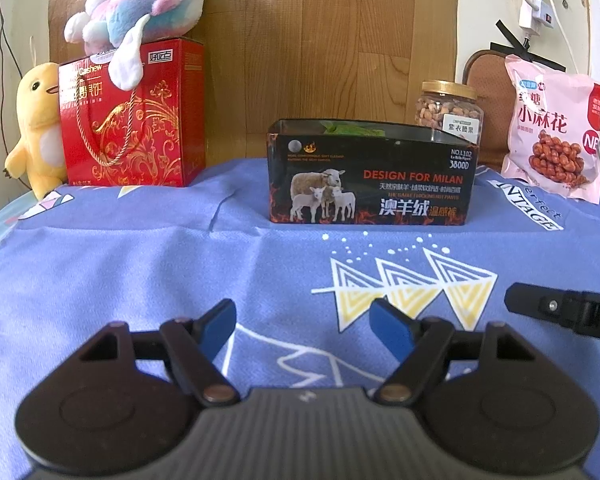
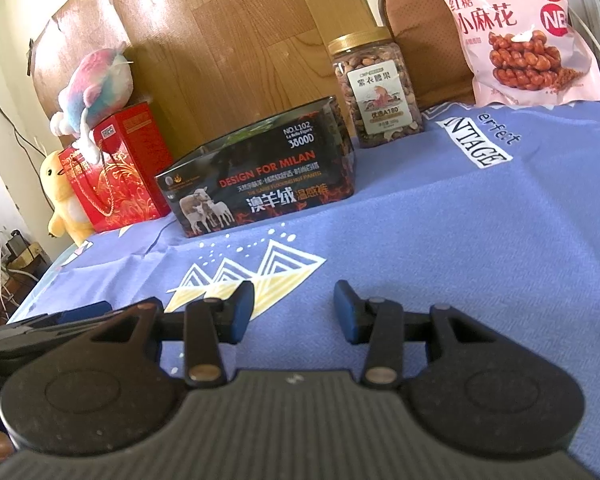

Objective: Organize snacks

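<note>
A black open-topped box with sheep printed on it (image 1: 370, 178) (image 2: 260, 188) stands on the blue cloth, with something green showing inside. Behind it to the right stands a clear jar of nuts with a gold lid (image 1: 448, 108) (image 2: 374, 88). A pink snack bag (image 1: 556, 128) (image 2: 516, 28) leans at the far right. A red gift box (image 1: 134, 120) (image 2: 124, 172) stands at the back left. My left gripper (image 1: 303, 330) hovers open over the cloth, well short of the black box, nothing between its blue pads. My right gripper (image 2: 294, 310) is open too, empty, beside it.
A pastel plush toy (image 1: 140, 8) (image 2: 96, 88) lies on the red box, and a yellow plush duck (image 1: 38, 128) (image 2: 66, 200) stands to its left. Wooden panels back the table. The cloth's left edge (image 2: 40, 284) drops off to cables on the floor.
</note>
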Tool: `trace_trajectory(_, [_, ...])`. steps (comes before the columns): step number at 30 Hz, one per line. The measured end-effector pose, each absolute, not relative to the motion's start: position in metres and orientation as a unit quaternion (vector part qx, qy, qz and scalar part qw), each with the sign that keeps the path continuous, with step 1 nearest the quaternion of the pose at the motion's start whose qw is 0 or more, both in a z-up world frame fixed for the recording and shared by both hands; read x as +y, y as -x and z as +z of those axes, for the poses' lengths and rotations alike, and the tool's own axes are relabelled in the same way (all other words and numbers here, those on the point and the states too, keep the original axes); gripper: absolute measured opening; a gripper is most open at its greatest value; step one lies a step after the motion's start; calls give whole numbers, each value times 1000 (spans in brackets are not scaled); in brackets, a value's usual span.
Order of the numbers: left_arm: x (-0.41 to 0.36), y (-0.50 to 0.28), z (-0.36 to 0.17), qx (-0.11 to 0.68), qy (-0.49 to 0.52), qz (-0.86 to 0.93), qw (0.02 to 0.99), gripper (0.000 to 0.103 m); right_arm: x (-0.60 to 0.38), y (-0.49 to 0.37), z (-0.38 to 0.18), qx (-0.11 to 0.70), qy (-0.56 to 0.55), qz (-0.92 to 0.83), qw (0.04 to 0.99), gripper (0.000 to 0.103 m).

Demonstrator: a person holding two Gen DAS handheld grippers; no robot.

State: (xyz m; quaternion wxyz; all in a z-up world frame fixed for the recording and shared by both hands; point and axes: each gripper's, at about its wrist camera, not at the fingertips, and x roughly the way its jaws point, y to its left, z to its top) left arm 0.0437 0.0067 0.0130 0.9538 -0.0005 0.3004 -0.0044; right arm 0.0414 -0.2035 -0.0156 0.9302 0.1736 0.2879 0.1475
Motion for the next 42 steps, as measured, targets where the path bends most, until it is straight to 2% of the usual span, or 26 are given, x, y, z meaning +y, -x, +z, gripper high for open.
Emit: trace_trajectory(42, [6, -43, 13, 296, 1, -8, 955, 76, -206, -43, -16, 283, -174, 171, 927, 47])
